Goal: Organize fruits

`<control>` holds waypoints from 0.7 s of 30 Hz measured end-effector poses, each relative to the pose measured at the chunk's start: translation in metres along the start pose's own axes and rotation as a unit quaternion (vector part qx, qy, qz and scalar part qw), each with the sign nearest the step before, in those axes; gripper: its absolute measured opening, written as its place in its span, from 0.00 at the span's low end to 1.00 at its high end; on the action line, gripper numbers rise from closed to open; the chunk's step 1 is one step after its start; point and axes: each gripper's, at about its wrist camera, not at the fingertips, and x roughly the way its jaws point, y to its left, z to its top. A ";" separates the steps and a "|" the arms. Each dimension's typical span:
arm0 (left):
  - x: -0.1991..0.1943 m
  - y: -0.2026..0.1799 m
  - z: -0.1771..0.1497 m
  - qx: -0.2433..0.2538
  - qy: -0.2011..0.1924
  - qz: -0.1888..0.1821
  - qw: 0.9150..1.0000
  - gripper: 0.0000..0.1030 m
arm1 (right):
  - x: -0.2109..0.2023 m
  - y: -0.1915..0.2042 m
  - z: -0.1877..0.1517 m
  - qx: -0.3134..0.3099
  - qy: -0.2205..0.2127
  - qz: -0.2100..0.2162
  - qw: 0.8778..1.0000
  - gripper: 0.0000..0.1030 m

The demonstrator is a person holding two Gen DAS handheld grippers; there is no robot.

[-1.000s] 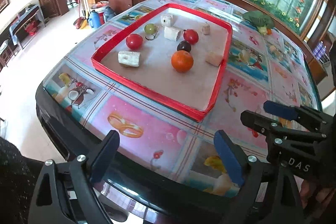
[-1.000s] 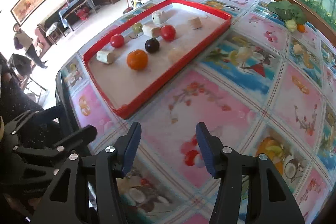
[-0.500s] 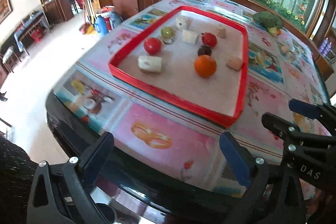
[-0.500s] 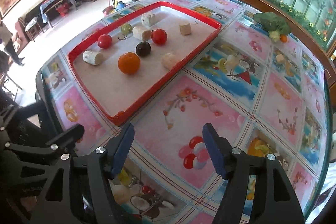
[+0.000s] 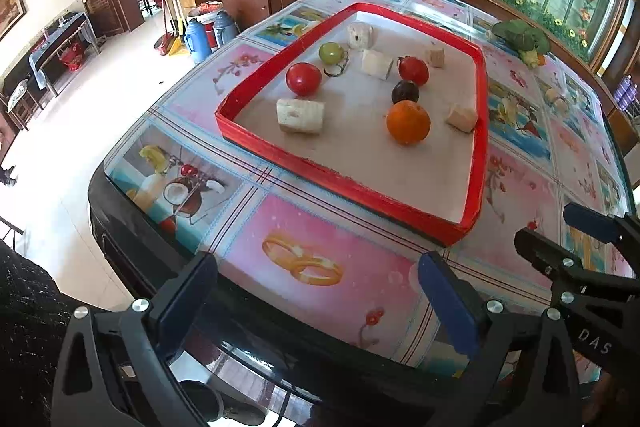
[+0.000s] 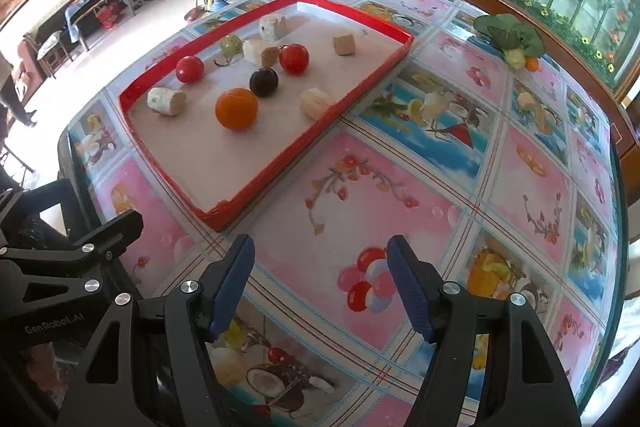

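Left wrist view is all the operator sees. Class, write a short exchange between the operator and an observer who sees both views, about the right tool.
Operator: Is the right tool holding anything?
Observer: No. The right tool is open, with nothing between its pads.
Operator: What shows past its pads?
Observer: A balloon print on the tablecloth, on the near side of the red tray.

Your left wrist view looks steeply down from the table's (image 5: 320,259) near edge; your right sits beside it; both share the red tray (image 5: 478,147) ahead.
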 end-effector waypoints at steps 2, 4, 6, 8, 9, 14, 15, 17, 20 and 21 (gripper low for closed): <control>0.000 -0.001 0.000 0.005 -0.002 0.005 1.000 0.99 | 0.000 -0.001 -0.001 0.001 0.001 -0.002 1.000 0.66; 0.001 -0.003 0.000 0.009 0.004 0.002 1.000 0.99 | 0.001 -0.002 -0.001 0.002 0.003 -0.003 1.000 0.66; 0.001 -0.004 0.001 0.009 0.006 -0.006 1.000 0.99 | 0.001 -0.001 0.000 0.000 0.005 -0.004 1.000 0.66; 0.001 -0.004 0.001 0.007 0.008 -0.009 1.000 0.99 | 0.002 -0.001 -0.001 -0.002 0.007 -0.003 1.000 0.66; 0.000 -0.004 0.001 0.007 0.009 -0.013 1.000 0.99 | 0.002 -0.001 -0.001 -0.003 0.007 -0.003 1.000 0.66; -0.001 -0.005 0.001 0.019 0.001 -0.019 1.000 0.99 | 0.003 0.001 -0.002 -0.010 0.009 -0.007 1.000 0.66; -0.002 -0.005 0.001 0.022 0.001 -0.021 1.000 0.99 | 0.004 0.001 -0.003 -0.010 0.010 -0.007 1.000 0.66; -0.001 -0.006 0.002 0.024 0.002 -0.025 0.999 0.99 | 0.004 0.000 -0.003 -0.009 0.011 -0.005 1.000 0.66; 0.000 -0.006 0.002 0.023 0.006 -0.031 0.999 0.99 | 0.004 0.001 -0.004 -0.010 0.011 -0.005 1.000 0.66; 0.000 -0.006 0.002 0.023 0.005 -0.030 0.999 0.99 | 0.004 0.001 -0.003 -0.010 0.011 -0.004 1.000 0.66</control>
